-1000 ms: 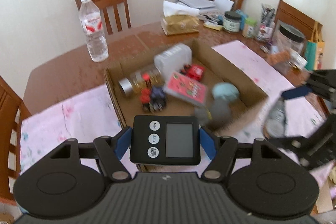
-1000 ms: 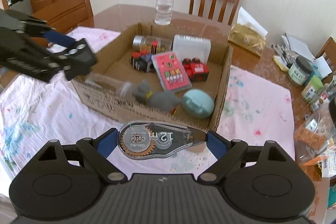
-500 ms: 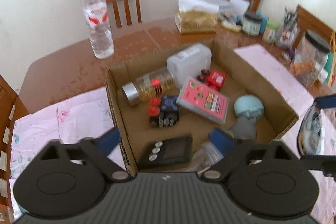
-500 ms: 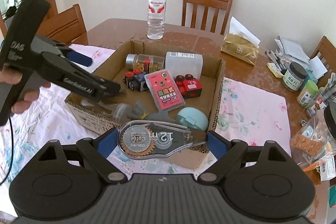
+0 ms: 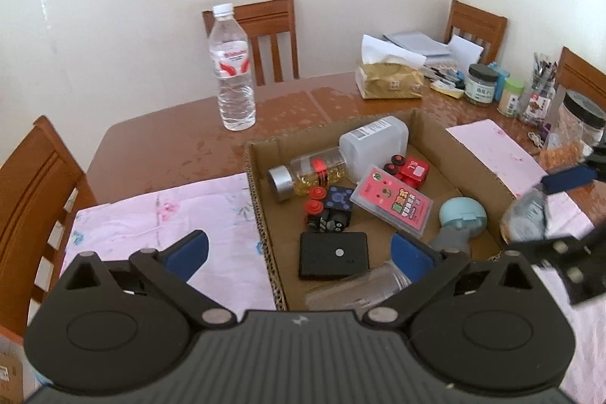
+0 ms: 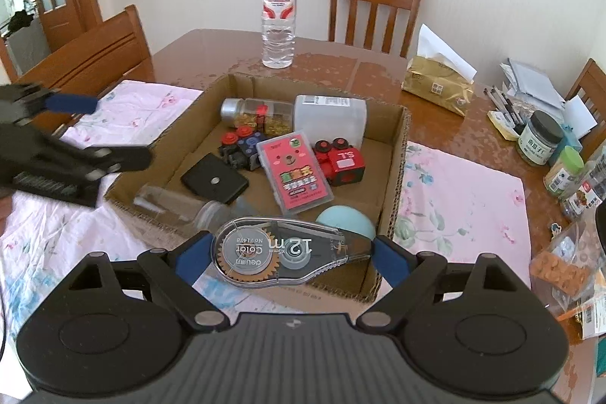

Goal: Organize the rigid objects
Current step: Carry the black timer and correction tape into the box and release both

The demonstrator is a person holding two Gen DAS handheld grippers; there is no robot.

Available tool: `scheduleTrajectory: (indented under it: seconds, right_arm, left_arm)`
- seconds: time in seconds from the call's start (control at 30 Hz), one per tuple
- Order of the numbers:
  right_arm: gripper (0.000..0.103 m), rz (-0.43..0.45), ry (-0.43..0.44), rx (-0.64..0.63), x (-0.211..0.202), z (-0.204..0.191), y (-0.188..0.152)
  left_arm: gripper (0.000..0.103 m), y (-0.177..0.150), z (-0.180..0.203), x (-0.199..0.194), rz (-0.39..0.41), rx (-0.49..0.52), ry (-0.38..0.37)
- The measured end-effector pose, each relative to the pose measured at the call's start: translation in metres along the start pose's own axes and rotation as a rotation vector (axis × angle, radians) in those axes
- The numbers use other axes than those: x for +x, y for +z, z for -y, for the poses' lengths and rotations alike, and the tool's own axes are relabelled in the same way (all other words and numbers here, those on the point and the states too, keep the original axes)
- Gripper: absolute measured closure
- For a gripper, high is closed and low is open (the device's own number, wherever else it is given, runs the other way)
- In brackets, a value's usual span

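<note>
Several items are lying in the cardboard box (image 6: 397, 154): black timer (image 5: 334, 255), pink case (image 6: 293, 173), possibly a clear bottle (image 6: 178, 205). Left gripper (image 5: 299, 250) is gaping empty; right gripper (image 6: 289, 252) is pinching the tape dispenser (image 6: 280, 250).

White walls (image 5: 151, 6), wooden chairs (image 6: 375, 10) round brown table (image 5: 159, 146), daylit

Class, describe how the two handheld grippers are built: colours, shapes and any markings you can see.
Both the left gripper and the right gripper are matte black plastic: ribbed body with a small bolt-shaped logo, two round discs, silver pivot pins, angular linkage arms, and blue pads on the fingers.
</note>
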State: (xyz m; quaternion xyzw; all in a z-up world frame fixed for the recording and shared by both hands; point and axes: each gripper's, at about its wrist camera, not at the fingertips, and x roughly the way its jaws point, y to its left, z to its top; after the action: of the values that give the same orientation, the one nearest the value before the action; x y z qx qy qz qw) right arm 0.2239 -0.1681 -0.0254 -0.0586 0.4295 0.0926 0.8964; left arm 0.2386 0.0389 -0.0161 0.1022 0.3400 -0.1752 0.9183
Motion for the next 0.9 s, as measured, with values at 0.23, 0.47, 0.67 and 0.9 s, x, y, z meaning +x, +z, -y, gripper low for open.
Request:
scheduleTrajectory:
  seconds: [0.23,0.47,0.67,0.9]
  right_arm:
    - [0.010,-0.005,-0.007,0.047,0.020,0.003,0.025]
    - [0.010,-0.027,0.000,0.101,0.046,-0.010,0.050]
    - [0.010,-0.059,-0.020,0.116,0.068,-0.024,0.062]
    - [0.004,-0.091,-0.063,0.125,0.085,-0.034,0.069]
  left_arm:
    - [0.001,-0.013,-0.008,-0.008,-0.018,-0.058,0.014]
    - [0.001,-0.022,-0.019,-0.014,-0.026,-0.098,0.045]
    - [0.001,-0.028,-0.028,-0.019,-0.020,-0.114,0.079]
    - [0.001,-0.030,-0.036,-0.020,-0.017,-0.123,0.110]
